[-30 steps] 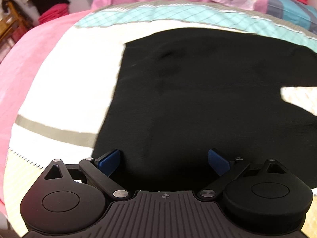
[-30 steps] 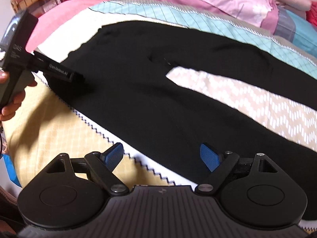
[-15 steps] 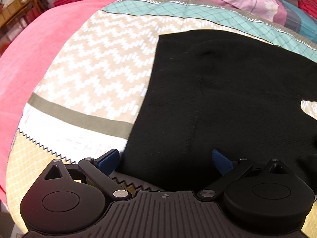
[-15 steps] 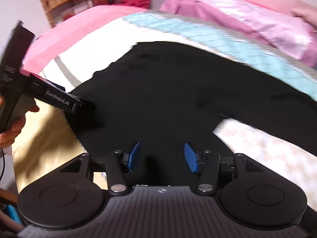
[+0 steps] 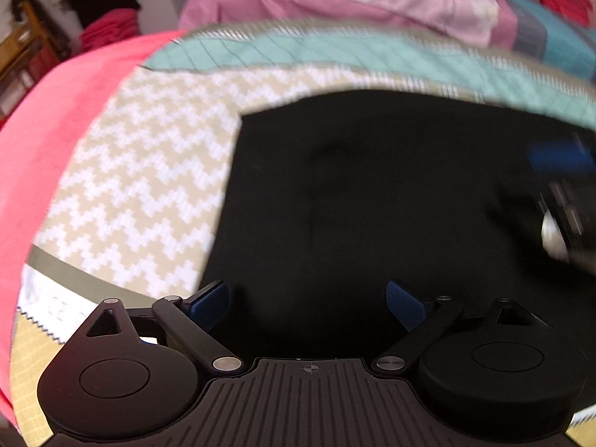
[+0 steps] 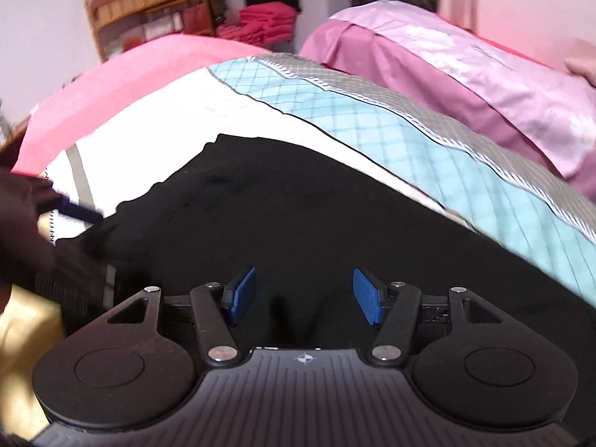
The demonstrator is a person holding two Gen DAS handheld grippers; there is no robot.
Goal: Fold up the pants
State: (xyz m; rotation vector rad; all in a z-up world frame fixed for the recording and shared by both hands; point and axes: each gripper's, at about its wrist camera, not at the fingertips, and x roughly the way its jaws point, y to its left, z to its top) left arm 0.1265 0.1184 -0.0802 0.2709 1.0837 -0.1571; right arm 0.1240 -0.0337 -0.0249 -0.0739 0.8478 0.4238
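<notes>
Left to right: our left gripper stays wide over the near waist edge of the black pants on the bed quilt, our right gripper has reopened wide, empty, so nothing's grasped yet.

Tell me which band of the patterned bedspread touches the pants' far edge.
The beige-and-white zigzag band; the black pants lie on it, while the teal checked band sits farther back, apart from them.
</notes>
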